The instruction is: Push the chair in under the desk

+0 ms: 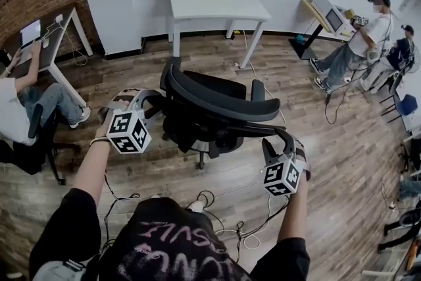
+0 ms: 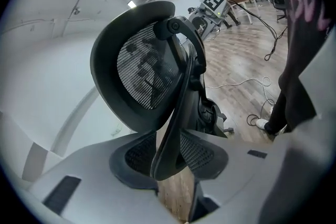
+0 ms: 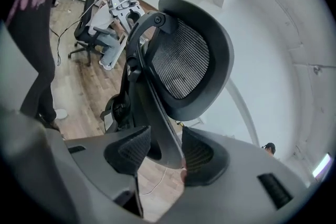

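The black mesh chair stands on the wood floor just in front of the person, its backrest turned toward them, well apart from the white desk that sits far off against the wall, with bare floorboards between the two. The left claw reaches to the left end of the backrest and the right claw to its right end, so the chair sits between both hands. In the left gripper view the left claw stands moderately wide around the thin dark rear frame bar of the backrest; the bar runs down between the pads and nearly fills the gap, yet they do not clamp it. In the right gripper view the right claw is spread wide around the same kind of bar, which lies close against the right-hand pad and leaves a dark gap beside the other one. Each gripper view also catches the opposite claw past the backrest. Loose cables lie on the floor near the person's feet. At the far left a seated person works at a brown desk, and at the far right other people sit by a tilted stand.
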